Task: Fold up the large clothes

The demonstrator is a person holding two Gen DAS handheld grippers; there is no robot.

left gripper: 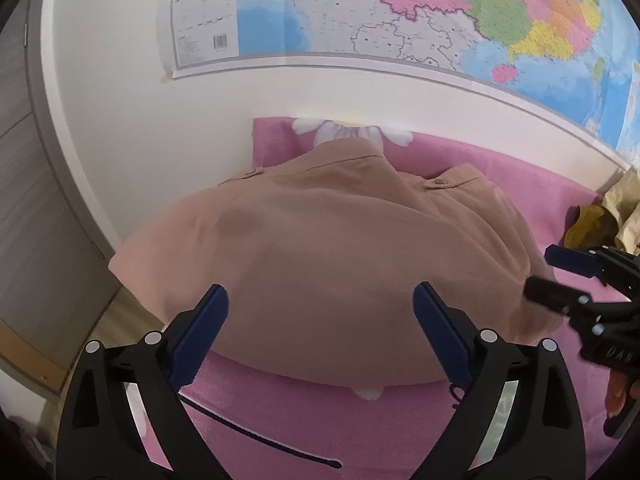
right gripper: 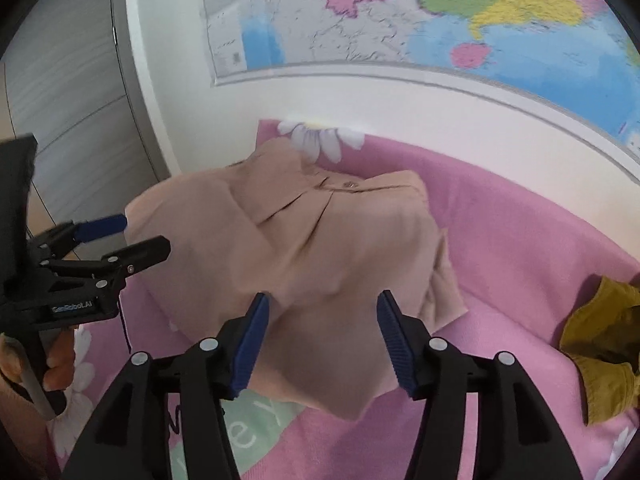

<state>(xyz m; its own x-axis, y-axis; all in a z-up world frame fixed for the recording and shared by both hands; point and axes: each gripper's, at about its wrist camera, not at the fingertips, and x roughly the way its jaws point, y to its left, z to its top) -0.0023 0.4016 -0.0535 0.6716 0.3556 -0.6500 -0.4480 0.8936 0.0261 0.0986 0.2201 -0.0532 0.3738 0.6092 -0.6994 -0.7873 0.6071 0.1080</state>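
Two grippers, left (left gripper: 320, 304) and right (right gripper: 322, 312), both spread apart and gripping nothing, hang over the folded tan shirt (left gripper: 320, 248) lying on the pink blanket (right gripper: 520, 240).

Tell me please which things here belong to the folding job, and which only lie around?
Belong to the job:
- tan shirt
- left tongs, open
- right tongs, open

Only lying around:
- mustard garment
- wall map
- pink blanket under the shirt
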